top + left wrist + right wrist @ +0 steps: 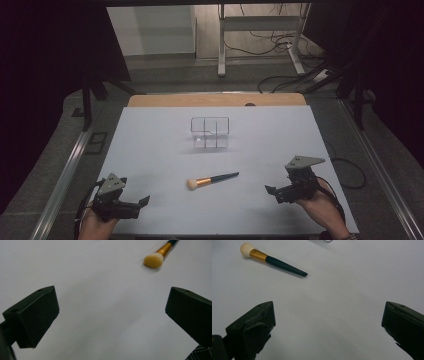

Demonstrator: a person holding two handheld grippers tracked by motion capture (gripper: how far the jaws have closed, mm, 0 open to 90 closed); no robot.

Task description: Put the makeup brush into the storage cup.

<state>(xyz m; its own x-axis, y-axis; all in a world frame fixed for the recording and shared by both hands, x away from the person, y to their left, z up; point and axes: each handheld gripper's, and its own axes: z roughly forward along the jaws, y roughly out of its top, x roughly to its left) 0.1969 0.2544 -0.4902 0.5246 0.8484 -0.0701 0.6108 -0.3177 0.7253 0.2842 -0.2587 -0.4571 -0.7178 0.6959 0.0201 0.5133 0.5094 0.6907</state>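
Observation:
A makeup brush (212, 179) with a cream head, gold ferrule and dark teal handle lies flat on the white table sheet (150, 150), head to the left. Behind it stands a clear acrylic organiser (210, 133) with several compartments, nothing visible inside. My left gripper (137, 206) rests near the front left corner, open and holding nothing; its own view has the brush head (153, 260) ahead to the right. My right gripper (272, 194) sits at the front right, open and holding nothing, with the whole brush (272, 260) ahead to its left.
A wooden table edge (215, 100) shows past the sheet's far side. Metal rails (65, 175) run along both sides. Beyond the table stand a white frame leg (221, 45) and loose cables (280, 45) on the floor.

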